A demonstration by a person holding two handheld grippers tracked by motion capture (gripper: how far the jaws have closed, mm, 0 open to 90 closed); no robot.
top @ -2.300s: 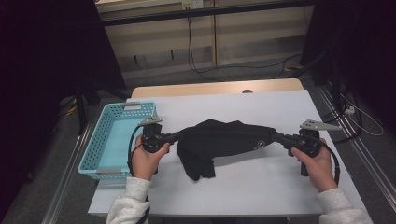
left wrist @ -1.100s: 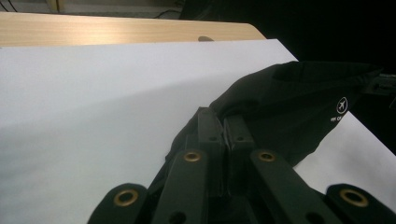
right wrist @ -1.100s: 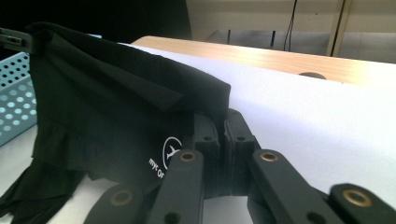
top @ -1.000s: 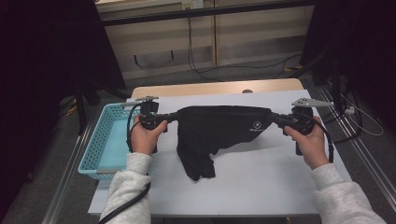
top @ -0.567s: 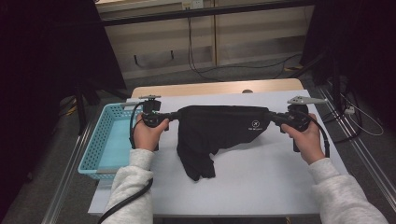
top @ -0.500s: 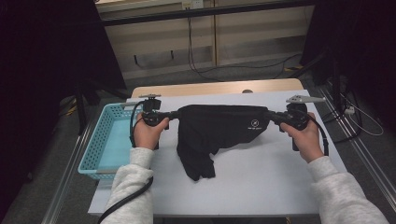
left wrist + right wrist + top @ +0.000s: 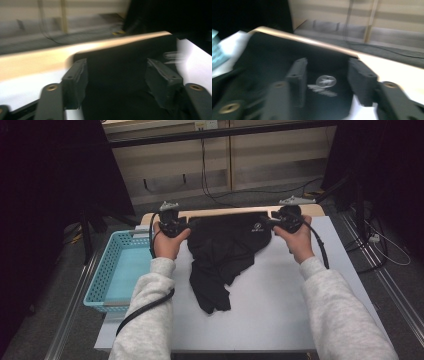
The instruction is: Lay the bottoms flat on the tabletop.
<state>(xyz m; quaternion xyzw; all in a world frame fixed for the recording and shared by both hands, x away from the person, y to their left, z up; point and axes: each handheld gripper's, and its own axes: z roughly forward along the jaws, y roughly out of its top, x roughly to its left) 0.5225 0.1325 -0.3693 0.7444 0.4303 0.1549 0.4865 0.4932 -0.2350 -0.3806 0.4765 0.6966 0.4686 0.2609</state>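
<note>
I have the black garment [image 7: 227,252] laid on the white table [image 7: 280,310], its top edge stretched between my two tongs at the far side. Both have just been opening: the left tongs [image 7: 116,75] stand apart with cloth lying between the jaws but not pinched, and the right tongs [image 7: 327,80] likewise, over the small logo [image 7: 326,81]. Spreading the top looks done. The lower part, nearer me, is bunched and, I judge, needs smoothing. The blue basket [image 7: 107,270] sits left of my left tongs.

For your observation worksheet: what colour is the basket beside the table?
Light blue; the basket shows best in the high view.
</note>
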